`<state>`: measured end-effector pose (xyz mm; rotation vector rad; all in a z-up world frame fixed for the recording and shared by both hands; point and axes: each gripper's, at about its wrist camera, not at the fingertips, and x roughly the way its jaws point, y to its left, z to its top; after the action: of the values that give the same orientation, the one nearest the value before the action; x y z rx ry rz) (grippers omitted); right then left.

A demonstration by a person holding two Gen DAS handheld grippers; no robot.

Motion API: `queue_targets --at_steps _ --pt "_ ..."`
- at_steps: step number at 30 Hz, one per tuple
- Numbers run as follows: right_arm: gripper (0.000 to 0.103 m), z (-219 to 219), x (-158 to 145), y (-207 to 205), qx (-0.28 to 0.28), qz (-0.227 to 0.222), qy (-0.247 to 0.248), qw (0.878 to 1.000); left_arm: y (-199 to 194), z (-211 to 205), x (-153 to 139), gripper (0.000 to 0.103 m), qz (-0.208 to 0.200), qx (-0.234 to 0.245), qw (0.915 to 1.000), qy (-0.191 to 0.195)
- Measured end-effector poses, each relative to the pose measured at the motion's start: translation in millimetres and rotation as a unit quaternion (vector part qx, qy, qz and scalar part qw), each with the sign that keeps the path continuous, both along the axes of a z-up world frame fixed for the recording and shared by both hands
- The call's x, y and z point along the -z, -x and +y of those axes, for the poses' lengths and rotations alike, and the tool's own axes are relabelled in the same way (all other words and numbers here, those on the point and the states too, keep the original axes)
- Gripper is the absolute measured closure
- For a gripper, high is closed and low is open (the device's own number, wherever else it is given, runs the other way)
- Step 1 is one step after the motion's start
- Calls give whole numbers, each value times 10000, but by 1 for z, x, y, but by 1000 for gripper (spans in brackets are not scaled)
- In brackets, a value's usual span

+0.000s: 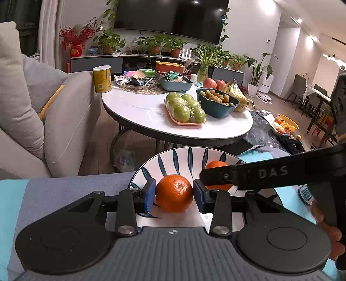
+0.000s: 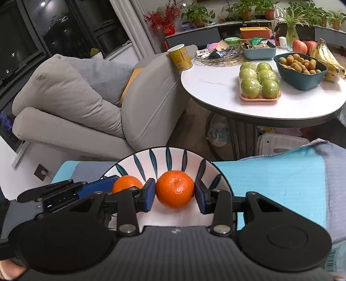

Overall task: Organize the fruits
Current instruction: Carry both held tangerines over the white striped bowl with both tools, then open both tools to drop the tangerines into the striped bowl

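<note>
Oranges: L gripper [image 1: 174, 193] & R gripper [image 2: 174, 190] each pinch one over plate [image 2: 151, 160].

In the upper middle of the left wrist view a dark television [image 1: 170, 17] hangs on the wall, with a row of potted plants [image 1: 155, 44] on the low cabinet under it. At the left a grey sofa [image 1: 71, 121] carries a beige cushion [image 1: 15, 90]. A yellow can [image 1: 102, 79] stands at the left edge of the white round desk [image 1: 138, 112]. At the far right of this view, dining chairs [image 1: 299, 86] stand. In the right wrist view, a dark window [image 2: 64, 23] fills the upper left.
</note>
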<state>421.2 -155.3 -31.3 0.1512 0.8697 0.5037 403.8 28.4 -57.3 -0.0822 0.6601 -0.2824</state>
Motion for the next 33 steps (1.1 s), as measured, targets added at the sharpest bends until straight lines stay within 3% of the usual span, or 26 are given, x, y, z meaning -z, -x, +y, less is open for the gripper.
queue_targets --at_steps 11,18,33 --pt "24 4 3 0 -13 -29 142 9999 -3 -4 2 66 40 26 9999 -155" --pt "24 3 -9 5 65 -285 227 9993 -3 -5 -2 64 20 7 9999 -169" --pt "24 -6 -46 23 141 -651 279 9974 24 -10 -42 63 -435 52 9984 -353"
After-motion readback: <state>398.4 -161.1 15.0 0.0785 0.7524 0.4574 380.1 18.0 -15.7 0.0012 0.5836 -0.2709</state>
